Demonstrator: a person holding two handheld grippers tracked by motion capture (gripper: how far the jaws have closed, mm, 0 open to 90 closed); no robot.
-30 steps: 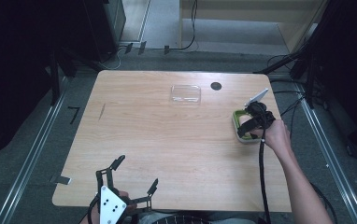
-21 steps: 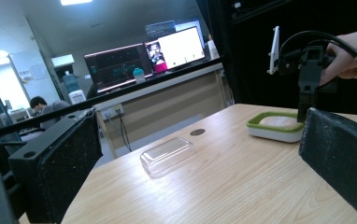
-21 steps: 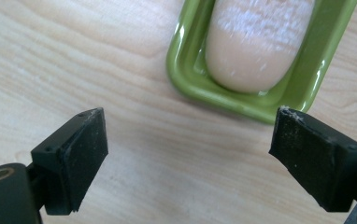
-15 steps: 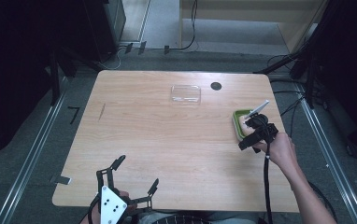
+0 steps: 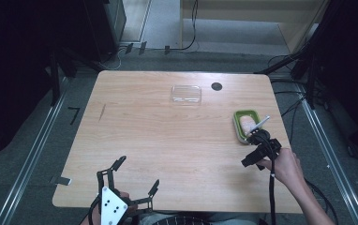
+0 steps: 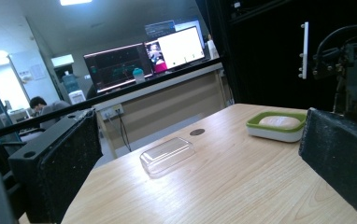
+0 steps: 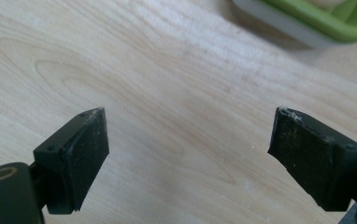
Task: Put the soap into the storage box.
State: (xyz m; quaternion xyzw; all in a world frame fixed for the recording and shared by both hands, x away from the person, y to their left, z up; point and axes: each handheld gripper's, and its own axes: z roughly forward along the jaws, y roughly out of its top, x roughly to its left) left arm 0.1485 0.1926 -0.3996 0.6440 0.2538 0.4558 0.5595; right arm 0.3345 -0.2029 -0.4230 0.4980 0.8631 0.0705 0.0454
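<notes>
With jaws apart and empty, the right gripper point(image 5: 257, 149) should probably approach the clear lid point(image 5: 186, 94) at eleven o'clock squarely, low.

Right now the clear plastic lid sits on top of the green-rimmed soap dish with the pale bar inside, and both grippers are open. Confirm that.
Not quite. The clear plastic lid lies apart from the green-rimmed soap dish, bare table between them, as the high view shows. The pale bar sits uncovered. Left gripper and right gripper are indeed open.
</notes>
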